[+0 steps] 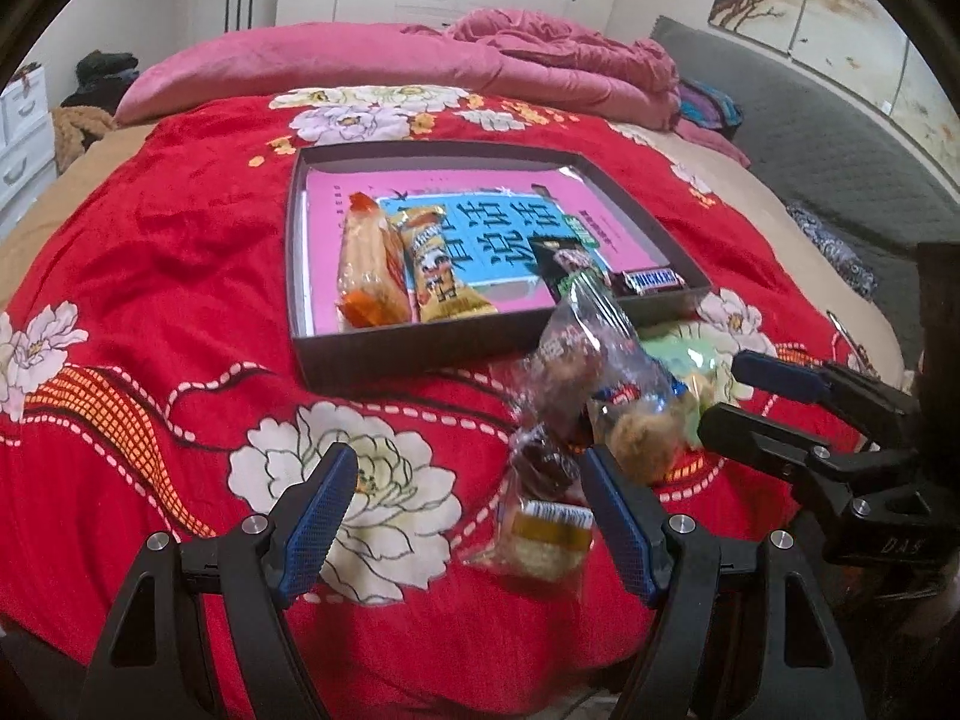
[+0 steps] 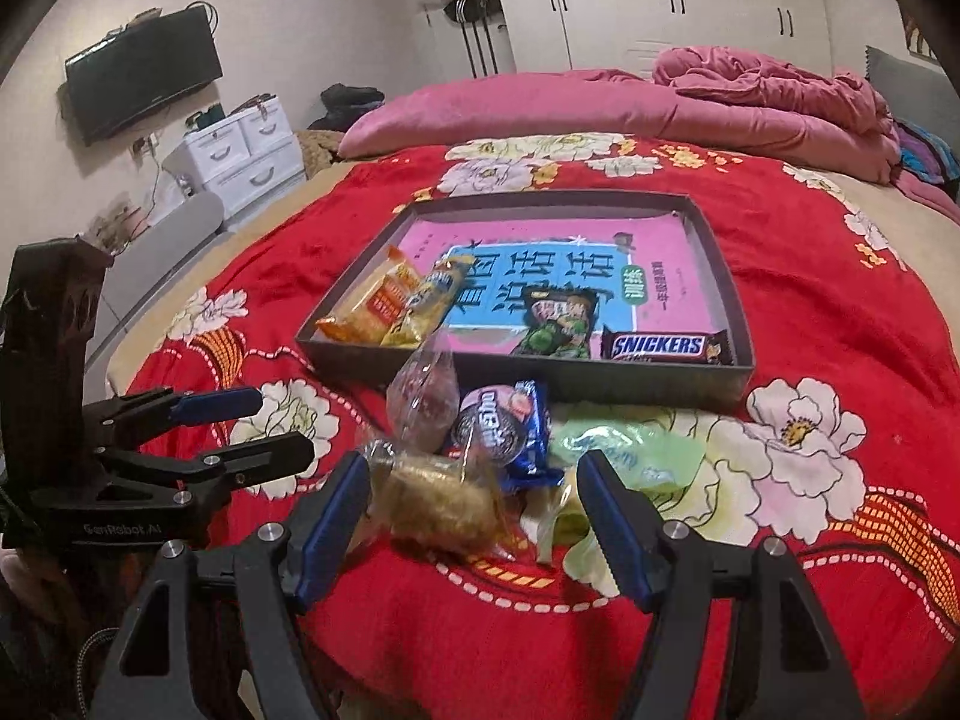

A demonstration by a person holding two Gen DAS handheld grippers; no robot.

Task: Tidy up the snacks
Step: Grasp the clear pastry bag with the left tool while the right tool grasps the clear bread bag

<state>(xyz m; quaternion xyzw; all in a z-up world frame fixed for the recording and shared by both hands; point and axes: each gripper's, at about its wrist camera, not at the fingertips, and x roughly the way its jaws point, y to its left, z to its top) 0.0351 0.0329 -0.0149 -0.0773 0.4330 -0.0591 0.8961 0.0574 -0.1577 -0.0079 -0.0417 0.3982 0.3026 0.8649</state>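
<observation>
A dark shallow box (image 1: 414, 354) (image 2: 714, 252) lies on the red bed cover. It holds an orange snack pack (image 1: 367, 267), a yellow pack (image 1: 441, 276), a green pack (image 2: 555, 324) and a Snickers bar (image 2: 663, 347). A pile of loose snacks lies in front of the box: a clear bag with a brown cake (image 2: 423, 396), a blue Oreo pack (image 2: 510, 429), a pale crumbly pastry (image 2: 435, 501) and a green pack (image 2: 624, 450). My left gripper (image 1: 468, 468) is open beside the pile. My right gripper (image 2: 474, 468) is open around the pastry and the Oreo pack.
The red flowered cover (image 1: 180, 276) spreads over the whole bed. A pink pillow and duvet (image 1: 390, 69) lie at the far end. White drawers (image 2: 240, 150) and a wall TV (image 2: 141, 72) stand to the left of the bed.
</observation>
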